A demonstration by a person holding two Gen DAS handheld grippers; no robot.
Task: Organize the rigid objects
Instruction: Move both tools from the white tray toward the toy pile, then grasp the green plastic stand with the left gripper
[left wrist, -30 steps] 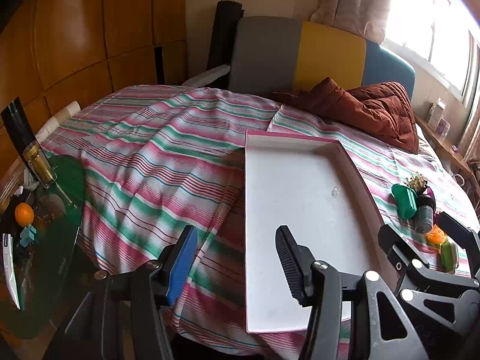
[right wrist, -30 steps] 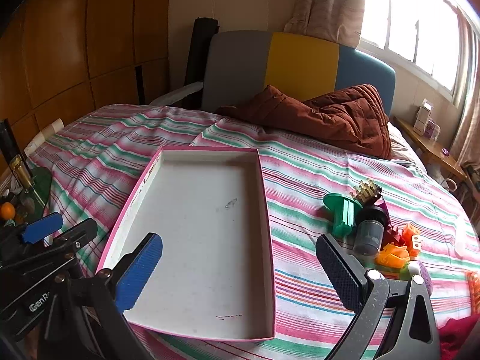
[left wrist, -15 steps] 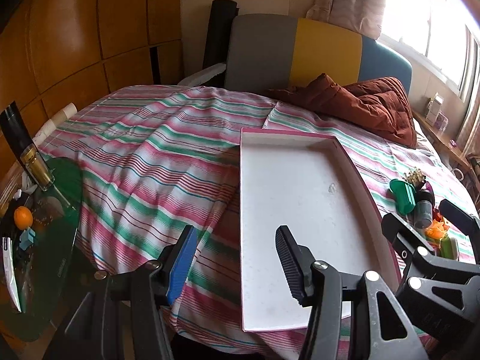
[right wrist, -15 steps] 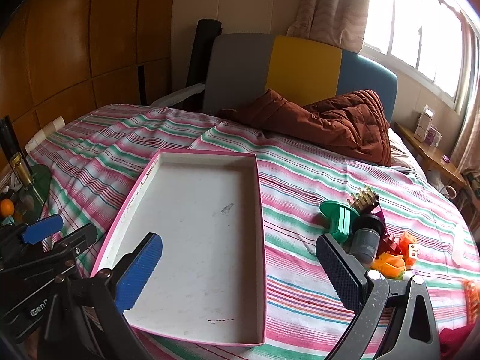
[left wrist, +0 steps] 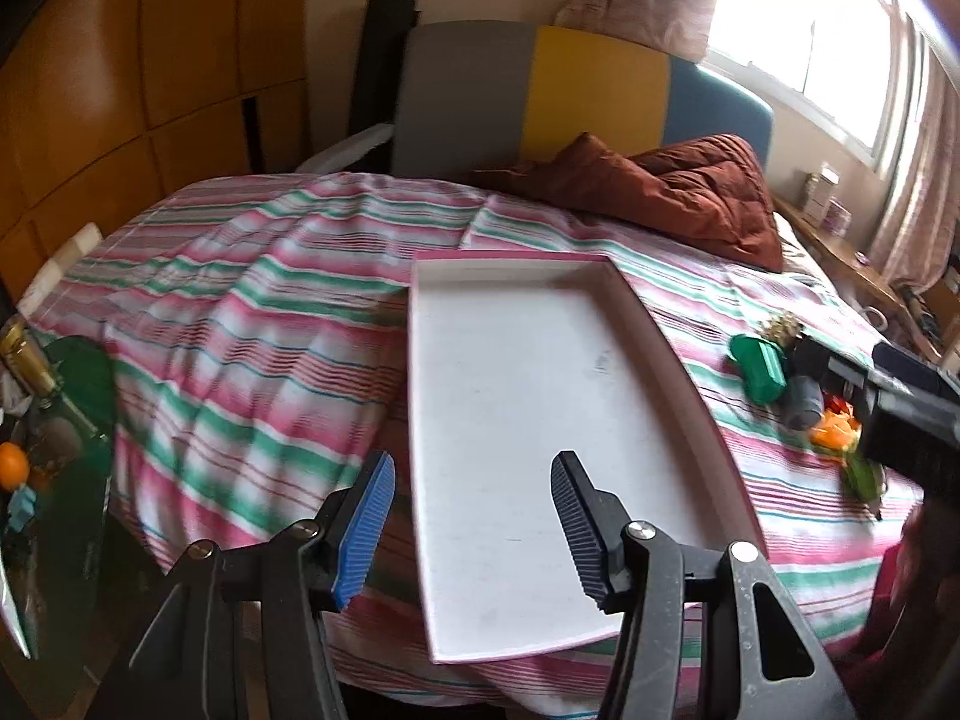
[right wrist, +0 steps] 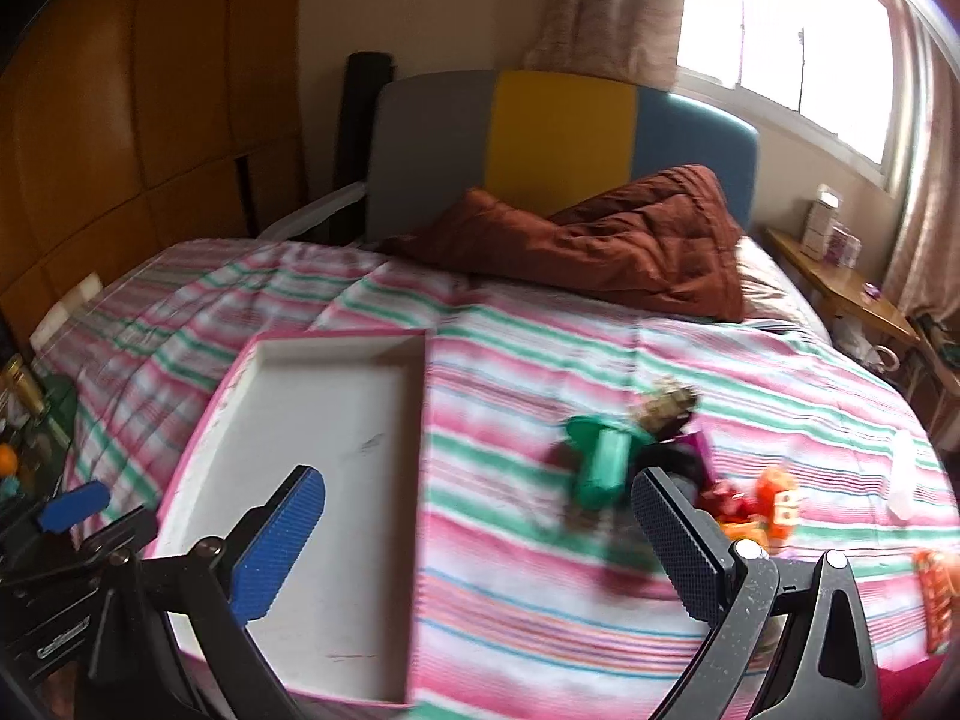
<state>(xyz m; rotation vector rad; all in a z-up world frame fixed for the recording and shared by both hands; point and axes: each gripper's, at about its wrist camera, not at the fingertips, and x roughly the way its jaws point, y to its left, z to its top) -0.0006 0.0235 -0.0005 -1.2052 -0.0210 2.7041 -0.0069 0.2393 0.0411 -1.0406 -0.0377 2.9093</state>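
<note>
tray on bed, toys right

A bed under a pink, green and white striped cover fills most of both views. At its far end stands a headboard in three panels: grey, yellow, blue. A rust-brown quilt lies crumpled against it, on the window side. Wooden wall panels run along the left, with a black roll upright in the corner. Curtains frame a bright window. Under the window a wooden shelf carries small boxes. Left of the bed, a green glass top holds a bottle and an orange.
</note>
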